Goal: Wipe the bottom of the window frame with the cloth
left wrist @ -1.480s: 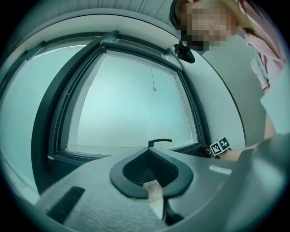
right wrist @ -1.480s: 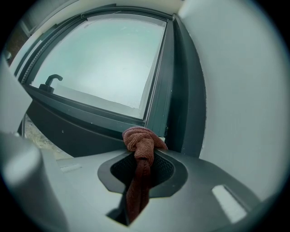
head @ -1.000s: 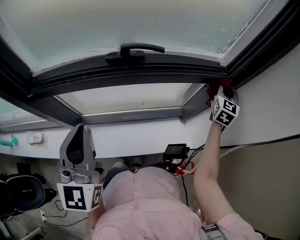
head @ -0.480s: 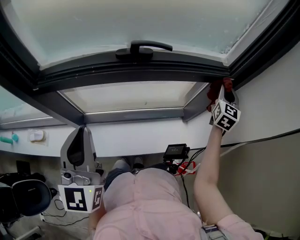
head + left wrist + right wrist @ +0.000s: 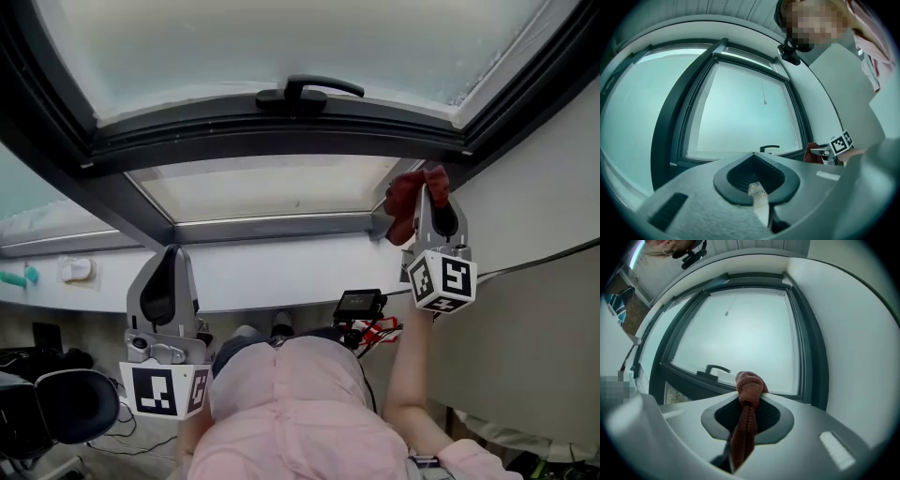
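The dark window frame [image 5: 281, 141] with its black handle [image 5: 309, 92] spans the top of the head view. My right gripper [image 5: 427, 192] is shut on a red-brown cloth [image 5: 403, 202], held just below the frame's lower right corner and apart from it. In the right gripper view the knotted cloth [image 5: 749, 385] bulges out past the jaws of the right gripper [image 5: 749, 401], with the frame's bottom rail [image 5: 693, 380] beyond. My left gripper [image 5: 169, 267] hangs low at the left, shut, away from the window. Its jaws [image 5: 757, 187] meet with no cloth between them.
A white ledge [image 5: 281, 272] runs below the frame, and a white wall [image 5: 534, 187] rises at the right. Below are a black chair [image 5: 66, 403], a small black device with cables [image 5: 356, 302] and the person's pink shirt [image 5: 291, 412].
My right gripper has drawn back and down from the frame's right corner, carrying the cloth with it. The left gripper has barely moved.
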`<state>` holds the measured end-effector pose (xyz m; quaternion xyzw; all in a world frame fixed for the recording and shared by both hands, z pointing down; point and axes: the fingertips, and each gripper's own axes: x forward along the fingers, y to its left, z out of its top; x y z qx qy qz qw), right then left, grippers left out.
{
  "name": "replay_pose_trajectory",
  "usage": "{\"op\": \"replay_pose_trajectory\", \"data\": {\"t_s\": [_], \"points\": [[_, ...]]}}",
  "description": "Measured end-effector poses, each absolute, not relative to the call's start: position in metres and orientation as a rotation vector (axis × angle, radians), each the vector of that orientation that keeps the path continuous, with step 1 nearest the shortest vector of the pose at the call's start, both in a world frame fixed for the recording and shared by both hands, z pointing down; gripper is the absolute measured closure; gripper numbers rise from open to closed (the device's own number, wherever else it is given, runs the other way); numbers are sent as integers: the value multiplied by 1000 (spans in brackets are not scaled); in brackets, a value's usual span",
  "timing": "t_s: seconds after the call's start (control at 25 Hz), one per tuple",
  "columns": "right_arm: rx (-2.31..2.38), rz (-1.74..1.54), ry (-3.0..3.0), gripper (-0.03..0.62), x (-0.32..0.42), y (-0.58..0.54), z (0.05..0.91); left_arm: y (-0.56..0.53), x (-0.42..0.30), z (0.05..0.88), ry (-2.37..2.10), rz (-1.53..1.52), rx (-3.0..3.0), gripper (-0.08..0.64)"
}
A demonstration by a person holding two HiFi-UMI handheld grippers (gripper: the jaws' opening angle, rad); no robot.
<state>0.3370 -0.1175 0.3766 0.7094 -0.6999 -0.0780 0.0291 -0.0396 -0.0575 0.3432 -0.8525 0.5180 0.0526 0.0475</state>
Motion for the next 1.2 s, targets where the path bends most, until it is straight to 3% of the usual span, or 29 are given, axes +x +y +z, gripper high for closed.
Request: {"op": "replay_pose_trajectory", "data": {"t_s": [0.64,1.2], "points": [[2145,-89,-2270,526,175,-12,363,-22,-117,336,1417,129,-2727,565],[2061,-46,-2321,526,114,29,378,11,-134,353,1321,106,-2799,565]]}}
